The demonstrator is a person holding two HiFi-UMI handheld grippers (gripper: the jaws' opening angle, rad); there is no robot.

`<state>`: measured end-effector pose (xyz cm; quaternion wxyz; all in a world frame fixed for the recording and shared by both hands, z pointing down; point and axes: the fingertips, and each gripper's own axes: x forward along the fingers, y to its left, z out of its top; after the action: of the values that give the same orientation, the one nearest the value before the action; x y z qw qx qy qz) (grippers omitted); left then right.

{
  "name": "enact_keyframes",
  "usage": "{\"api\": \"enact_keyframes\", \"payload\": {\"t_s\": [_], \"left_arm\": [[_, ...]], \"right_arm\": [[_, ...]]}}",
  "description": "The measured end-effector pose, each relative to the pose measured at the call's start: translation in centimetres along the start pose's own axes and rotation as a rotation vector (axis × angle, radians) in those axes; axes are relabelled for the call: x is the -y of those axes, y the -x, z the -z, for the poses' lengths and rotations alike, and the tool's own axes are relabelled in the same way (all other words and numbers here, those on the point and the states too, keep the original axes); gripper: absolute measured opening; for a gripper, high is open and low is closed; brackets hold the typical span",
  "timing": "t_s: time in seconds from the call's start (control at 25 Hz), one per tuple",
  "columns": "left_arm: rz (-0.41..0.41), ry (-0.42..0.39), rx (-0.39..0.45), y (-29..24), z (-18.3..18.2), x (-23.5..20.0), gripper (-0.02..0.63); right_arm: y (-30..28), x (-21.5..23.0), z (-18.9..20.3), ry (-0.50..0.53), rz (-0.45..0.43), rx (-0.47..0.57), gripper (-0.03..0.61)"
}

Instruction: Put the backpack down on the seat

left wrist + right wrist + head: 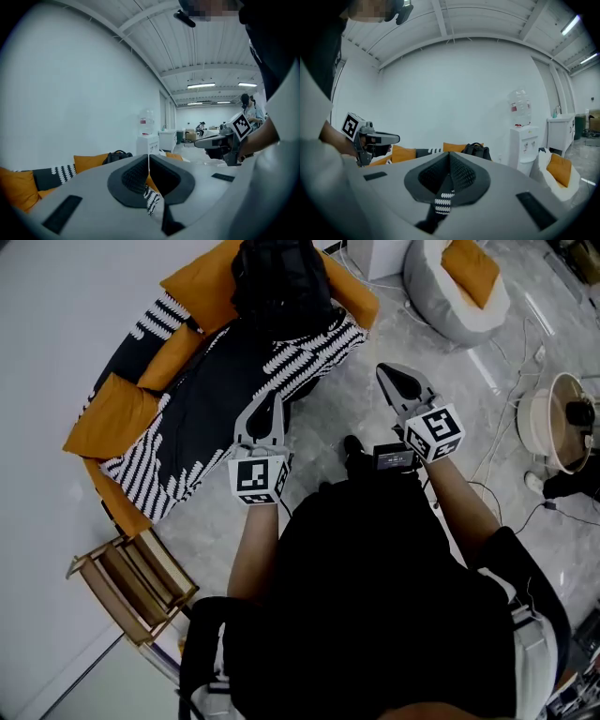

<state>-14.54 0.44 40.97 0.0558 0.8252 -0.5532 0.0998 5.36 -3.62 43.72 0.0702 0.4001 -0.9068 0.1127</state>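
Both of my tools were shut tight with nothing in them. The left hand-held gripper (268,401) had its jaws pressed together, and so did the right hand-held gripper (386,373). The left one hung over the front edge of the sofa (112,413). The right one hung over the bare floor (375,343) just beside it.

The backpack (281,282) was on the seat at the far end of the sofa. It sat on the stripy blanket (216,399), with orange cushions close around it. Neither tool was touching it. I thought the job looked done.

What could go wrong? I thought the bag stood near the front edge of the seat. If I bumped it or tugged the blanket, it could tip and roll onto the floor. The blanket hung loose over the front, so a jaw could catch it.

There were wires (506,446) lying on the floor to my right. A foot could trip on them if I stepped back that way. A wooden rack (131,577) stood close on my left, by the wall.

The best open room was the floor between the sofa and the grey beanbag (450,306). I thought that was the safe way to go.
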Motion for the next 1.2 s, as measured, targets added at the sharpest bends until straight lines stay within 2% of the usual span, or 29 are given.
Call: {"api": "enact_keyframes", "payload": {"t_s": [0.28,0.44,0.68,1.0,1.2], "left_arm": [[-0.021,0.049,0.006,5.9,1.8,-0.7,0.023],[0.012,0.085,-0.012,8.9,3.3,-0.1,0.023],[0.075,0.130,0.012,12.2,4.7,3.4,0.023],[0.088,0.104,0.013,14.1,4.0,6.9,0.023],[0.066,0.103,0.000,14.9,3.1,7.8,0.023]], "right_arm": [[2.8,-5.0,0.4,-0.006,0.029,0.010,0.032],[4.4,-7.4,1.2,-0.023,0.044,0.008,0.032],[8.4,-9.9,3.2,-0.044,0.081,-0.001,0.032],[12.7,-9.8,3.5,-0.053,0.086,0.020,0.032],[13.4,-10.1,2.5,-0.050,0.038,0.052,0.032]]}}
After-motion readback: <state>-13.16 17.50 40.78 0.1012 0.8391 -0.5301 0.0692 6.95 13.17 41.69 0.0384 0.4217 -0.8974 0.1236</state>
